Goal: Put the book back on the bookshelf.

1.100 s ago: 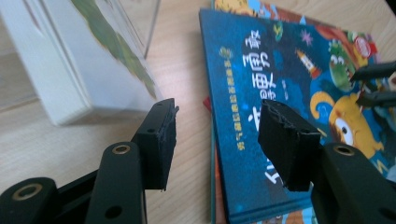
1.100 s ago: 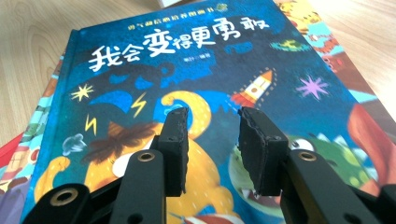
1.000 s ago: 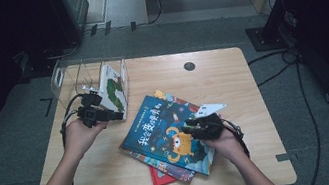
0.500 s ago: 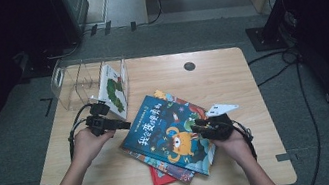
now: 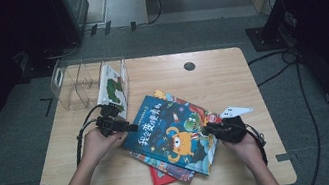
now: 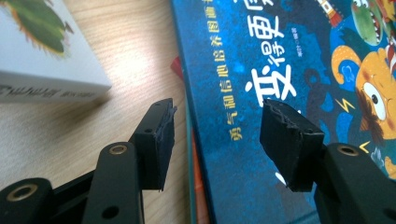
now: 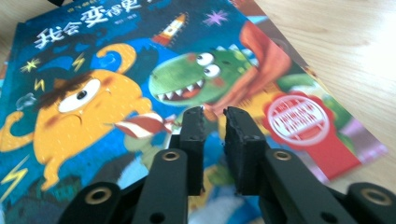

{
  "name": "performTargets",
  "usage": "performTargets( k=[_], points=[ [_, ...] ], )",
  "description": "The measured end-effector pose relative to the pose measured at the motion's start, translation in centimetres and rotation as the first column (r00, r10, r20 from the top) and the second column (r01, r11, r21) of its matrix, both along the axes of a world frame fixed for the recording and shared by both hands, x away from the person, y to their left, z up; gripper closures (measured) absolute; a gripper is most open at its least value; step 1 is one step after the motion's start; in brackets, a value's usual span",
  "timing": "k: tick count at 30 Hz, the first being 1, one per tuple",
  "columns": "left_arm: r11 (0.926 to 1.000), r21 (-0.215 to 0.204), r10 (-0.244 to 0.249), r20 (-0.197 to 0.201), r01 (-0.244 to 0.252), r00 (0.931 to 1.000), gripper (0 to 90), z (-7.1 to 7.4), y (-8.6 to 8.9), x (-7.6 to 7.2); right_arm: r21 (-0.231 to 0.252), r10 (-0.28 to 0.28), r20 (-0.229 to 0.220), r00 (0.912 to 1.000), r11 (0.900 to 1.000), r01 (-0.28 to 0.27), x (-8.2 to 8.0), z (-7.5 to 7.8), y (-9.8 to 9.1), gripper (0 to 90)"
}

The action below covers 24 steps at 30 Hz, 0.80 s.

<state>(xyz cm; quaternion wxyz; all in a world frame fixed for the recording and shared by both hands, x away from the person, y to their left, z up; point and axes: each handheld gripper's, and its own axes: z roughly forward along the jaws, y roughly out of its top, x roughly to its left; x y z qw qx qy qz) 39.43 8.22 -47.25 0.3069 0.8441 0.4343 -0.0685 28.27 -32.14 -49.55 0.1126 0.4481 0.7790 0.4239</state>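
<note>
A blue picture book (image 5: 168, 127) with an orange monster and a green dinosaur tops a fanned stack in the middle of the table. My left gripper (image 5: 133, 127) is open at the book's left edge. In the left gripper view (image 6: 217, 116) one jaw is over bare wood and the other over the blue cover (image 6: 243, 70), with nothing gripped. My right gripper (image 5: 207, 129) hovers over the book's right part. In the right gripper view (image 7: 214, 116) its jaws have just been closing to a narrow gap above the cover (image 7: 116, 70), with nothing between them.
A clear plastic rack (image 5: 74, 82) stands at the table's back left, with a white book (image 5: 112, 86) leaning at its right end. A red book (image 5: 159, 177) pokes out beneath the stack. A round black cap (image 5: 189, 66) sits in the tabletop behind.
My left hand has come down and nearer to the blue book's left edge. The right hand has slid right toward the book's right edge, and its jaws have narrowed.
</note>
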Motion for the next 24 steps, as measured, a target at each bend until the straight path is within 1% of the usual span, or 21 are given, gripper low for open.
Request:
performTargets(
  k=[4, 5, 9, 12, 13, 15, 17, 19, 21, 22, 24],
  points=[
    [1.0, 0.005, 0.001, 0.005, -0.001, 1.0, 45.4, -0.2, 0.0, -0.1, -0.006, -0.027, 0.003, 0.9996, 0.9996, 0.027, -0.6, 0.0, -0.7, 82.5],
    [0.9997, -0.021, 0.011, 0.0, -0.011, 0.9999, 45.8, -0.4, 0.1, -0.2, -0.009, -0.036, 0.003, 0.9994, 0.9993, 0.036, -0.8, 0.0, -0.9, 82.5],
    [0.9993, -0.036, 0.007, -0.022, -0.007, 0.9997, 45.9, -0.8, 0.0, -0.3, -0.024, -0.064, 0.01, 0.9979, 0.9977, 0.064, -1.1, 0.0, -1.6, 82.6],
    [0.9993, -0.036, 0.006, -0.035, -0.007, 0.9994, 46.1, -1.2, -0.1, -0.4, -0.025, -0.094, 0.01, 0.9955, 0.9952, 0.094, -1.3, 0.0, -2.3, 82.8],
    [0.9994, -0.035, 0.004, -0.037, -0.006, 0.9993, 46.1, -1.2, -0.2, -0.4, -0.021, -0.111, 0.0, 0.9939, 0.9937, 0.111, -1.3, 0.0, -2.8, 82.8],
    [0.9997, -0.024, -0.003, -0.028, 0.003, 0.9996, 45.9, -1.2, -0.4, -0.6, -0.035, -0.133, -0.011, 0.991, 0.9905, 0.133, -1.3, -0.1, -3.4, 84.0],
    [0.9998, -0.021, 0.0, -0.024, 0.0, 0.9997, 45.4, -1.2, -0.5, -0.7, -0.029, -0.134, -0.025, 0.9906, 0.9906, 0.133, -1.3, -0.3, -3.8, 84.5],
    [0.9997, -0.023, 0.004, -0.023, -0.004, 0.9997, 45.5, -1.2, -0.5, -0.7, -0.024, -0.118, -0.046, 0.9919, 0.9928, 0.117, -1.1, -0.7, -3.8, 84.9],
    [0.9995, -0.029, 0.009, -0.042, -0.01, 0.9991, 44.9, -1.3, -0.5, -0.5, -0.019, -0.113, -0.048, 0.9925, 0.9936, 0.112, -1.0, -0.8, -3.7, 85.4],
    [0.9994, -0.031, 0.012, -0.046, -0.014, 0.9988, 43.9, -1.3, -0.6, -0.5, -0.009, -0.116, -0.06, 0.9914, 0.9933, 0.115, -0.9, -0.8, -3.8, 85.5],
    [0.9998, -0.018, 0.008, -0.037, -0.009, 0.9993, 42.4, -1.3, -0.8, -0.6, -0.01, -0.114, -0.062, 0.9915, 0.9935, 0.114, -0.8, -0.9, -3.8, 87.6]
  ],
)
